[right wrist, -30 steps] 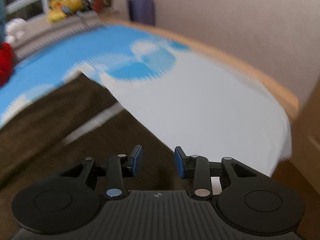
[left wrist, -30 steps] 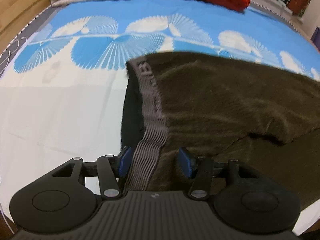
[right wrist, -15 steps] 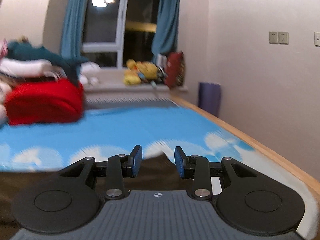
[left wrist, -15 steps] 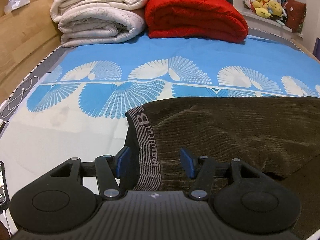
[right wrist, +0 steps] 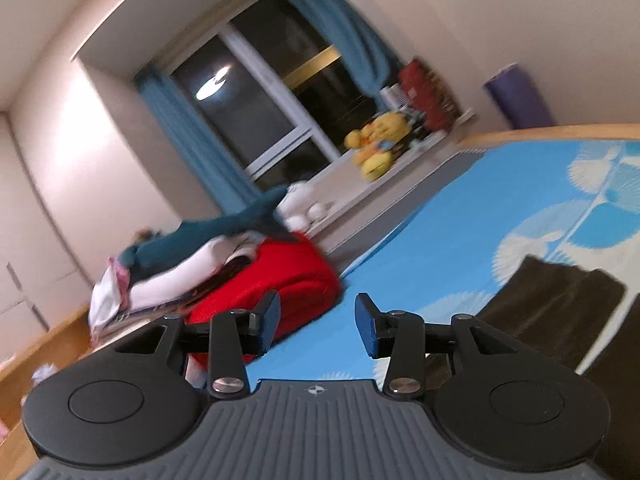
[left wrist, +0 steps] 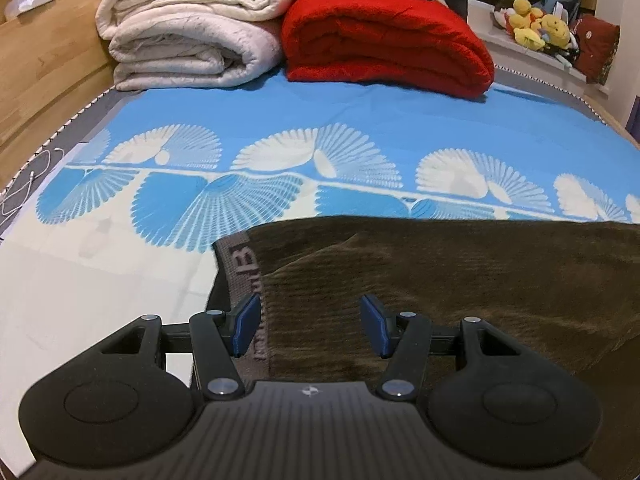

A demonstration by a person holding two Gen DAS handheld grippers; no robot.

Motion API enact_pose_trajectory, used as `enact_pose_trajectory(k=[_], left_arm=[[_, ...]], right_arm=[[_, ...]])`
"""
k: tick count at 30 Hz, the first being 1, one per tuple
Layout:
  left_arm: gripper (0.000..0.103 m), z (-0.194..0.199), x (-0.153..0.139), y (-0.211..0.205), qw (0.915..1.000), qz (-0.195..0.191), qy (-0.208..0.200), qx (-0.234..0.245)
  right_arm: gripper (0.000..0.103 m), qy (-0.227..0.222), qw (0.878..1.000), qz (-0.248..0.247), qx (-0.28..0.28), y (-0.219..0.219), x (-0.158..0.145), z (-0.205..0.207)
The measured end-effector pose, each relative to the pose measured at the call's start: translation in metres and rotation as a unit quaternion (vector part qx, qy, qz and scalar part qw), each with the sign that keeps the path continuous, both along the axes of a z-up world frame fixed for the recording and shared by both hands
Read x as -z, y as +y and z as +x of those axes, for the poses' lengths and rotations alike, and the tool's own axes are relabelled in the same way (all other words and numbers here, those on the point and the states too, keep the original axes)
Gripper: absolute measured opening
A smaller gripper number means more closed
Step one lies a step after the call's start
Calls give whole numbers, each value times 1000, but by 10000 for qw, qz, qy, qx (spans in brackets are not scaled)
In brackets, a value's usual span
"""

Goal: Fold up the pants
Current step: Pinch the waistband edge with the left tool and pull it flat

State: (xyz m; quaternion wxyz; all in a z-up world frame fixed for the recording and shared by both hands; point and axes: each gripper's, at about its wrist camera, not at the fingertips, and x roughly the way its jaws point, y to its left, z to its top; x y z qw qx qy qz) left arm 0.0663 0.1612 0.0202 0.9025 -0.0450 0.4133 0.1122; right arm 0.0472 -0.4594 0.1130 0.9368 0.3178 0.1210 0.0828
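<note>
Brown pants (left wrist: 460, 280) lying flat on bed (left wrist: 100, 300), waistband (left wrist: 244, 276) near left claw (left wrist: 310, 326). Left claw gaping, gripping nothing. Right claw (right wrist: 316, 326) opening, empty, aiming away toward red blanket (right wrist: 280, 280). Risk: grabbing single layer, fold going crooked.
</note>
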Motion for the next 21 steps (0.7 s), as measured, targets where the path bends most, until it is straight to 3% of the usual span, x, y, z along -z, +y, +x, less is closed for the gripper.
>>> enact_pose_trajectory(k=[3, 6, 8, 9, 13, 21], left_arm=[[59, 8, -2, -8, 10000, -39, -38, 27], [37, 16, -3, -14, 9999, -100, -13, 79], [24, 21, -2, -18, 9999, -92, 32, 108], [17, 25, -1, -21, 9999, -83, 56, 123], [16, 36, 1, -27, 9998, -83, 78, 141], [16, 55, 5, -28, 9998, -147, 115, 100]], right_arm=[[45, 299, 9937, -1056, -243, 37, -1, 18], [45, 838, 9613, -2606, -302, 83, 10, 31], [45, 1045, 9463, -3025, -455, 99, 19, 37], [45, 1083, 9426, -3115, -514, 105, 20, 38], [45, 951, 9365, -3345, -446, 111, 21, 44], [45, 874, 9514, -2943, -235, 95, 23, 70]])
